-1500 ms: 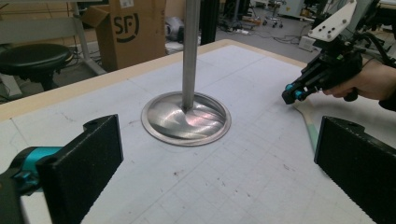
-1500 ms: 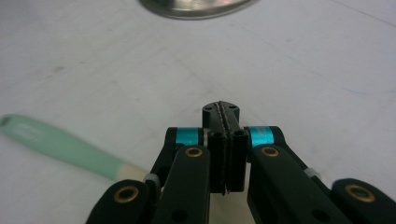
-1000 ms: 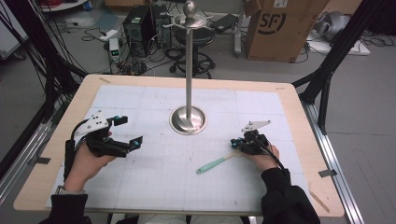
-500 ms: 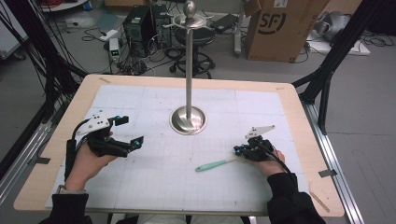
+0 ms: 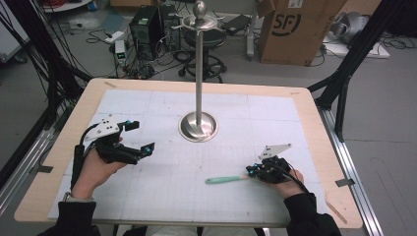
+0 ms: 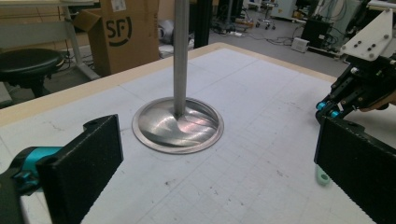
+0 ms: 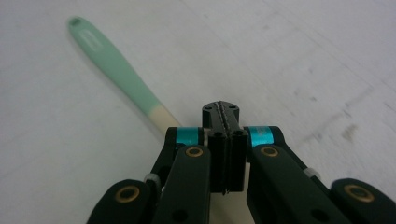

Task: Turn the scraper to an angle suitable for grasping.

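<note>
Here the mint-green utensil handle [image 5: 223, 180] lies flat on the white gridded mat [image 5: 162, 196], near the table's front right. Its long axis runs nearly side to side in the high view, the rounded green tip with a small hole pointing left toward the table's middle and the cream-coloured end [image 7: 164, 116] running under the right gripper [image 5: 252, 170]. That gripper's jaws are pressed together, pad against pad, with nothing between them; the handle passes just beside and beneath them, and what sits on its far end is hidden. The left gripper [image 5: 140, 137] rests well apart at the mat's left, jaws spread wide and empty, aimed toward the steel stand [image 5: 198, 127]. Behind the table, a cardboard box [image 5: 295, 29] bears the letters "SF".
</note>
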A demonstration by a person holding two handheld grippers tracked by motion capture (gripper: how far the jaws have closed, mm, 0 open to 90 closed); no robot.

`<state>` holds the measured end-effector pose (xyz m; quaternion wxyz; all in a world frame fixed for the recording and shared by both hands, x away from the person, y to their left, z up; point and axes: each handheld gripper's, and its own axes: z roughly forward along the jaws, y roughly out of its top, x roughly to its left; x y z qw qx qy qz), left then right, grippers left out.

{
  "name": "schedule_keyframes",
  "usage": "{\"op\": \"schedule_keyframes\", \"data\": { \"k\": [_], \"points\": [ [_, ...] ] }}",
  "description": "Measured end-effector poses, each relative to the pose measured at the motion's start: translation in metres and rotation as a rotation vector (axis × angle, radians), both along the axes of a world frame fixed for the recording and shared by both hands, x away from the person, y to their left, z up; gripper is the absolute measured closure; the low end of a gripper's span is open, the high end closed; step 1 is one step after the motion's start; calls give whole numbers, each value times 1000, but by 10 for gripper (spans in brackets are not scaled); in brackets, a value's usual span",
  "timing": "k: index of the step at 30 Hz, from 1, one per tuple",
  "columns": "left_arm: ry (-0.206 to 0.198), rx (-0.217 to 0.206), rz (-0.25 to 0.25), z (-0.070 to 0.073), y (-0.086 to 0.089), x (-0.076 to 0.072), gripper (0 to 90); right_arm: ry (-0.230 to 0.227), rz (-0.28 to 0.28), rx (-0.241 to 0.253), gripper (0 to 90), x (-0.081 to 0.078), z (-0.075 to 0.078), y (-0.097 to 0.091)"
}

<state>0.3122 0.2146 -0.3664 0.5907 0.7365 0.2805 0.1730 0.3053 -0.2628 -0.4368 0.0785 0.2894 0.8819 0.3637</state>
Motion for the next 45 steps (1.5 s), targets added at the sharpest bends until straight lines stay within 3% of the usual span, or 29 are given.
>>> {"op": "schedule_keyframes", "data": {
  "k": [2,3,4,5,6,7,13,15,21,30,32,38,39,45],
  "points": [
    [1,2,0,0,0,0,17,-9,14,24,900,-1,1,3],
    [2,2,1,0,0,1,17,-16,46,49,900,-2,3,7],
    [3,0,2,0,0,1,17,-19,126,66,900,-6,5,19],
    [3,1,1,0,0,0,17,-9,166,71,900,-8,5,25],
    [2,1,2,0,0,0,17,-9,166,71,900,-8,5,25],
    [2,-4,1,0,0,0,17,1,222,71,900,-12,5,37],
    [-2,-5,-2,2,0,-2,17,3,271,16,900,-14,1,60],
    [-5,-4,-5,2,-1,-3,17,-16,276,-13,900,-13,-2,70],
    [-2,7,-4,1,-3,-2,17,-79,204,-34,900,3,-4,80],
    [0,17,-8,1,-3,-3,17,-75,100,-4,900,30,-7,85],
    [-1,15,-4,2,-2,-3,17,-53,80,18,900,41,-8,83],
    [-4,7,3,2,2,-5,17,-36,62,37,900,48,-6,81],
    [-4,7,3,2,3,-5,17,-30,42,90,900,50,-1,73],
    [-3,0,9,3,6,-4,17,-55,21,123,900,45,14,56]
  ]
}}
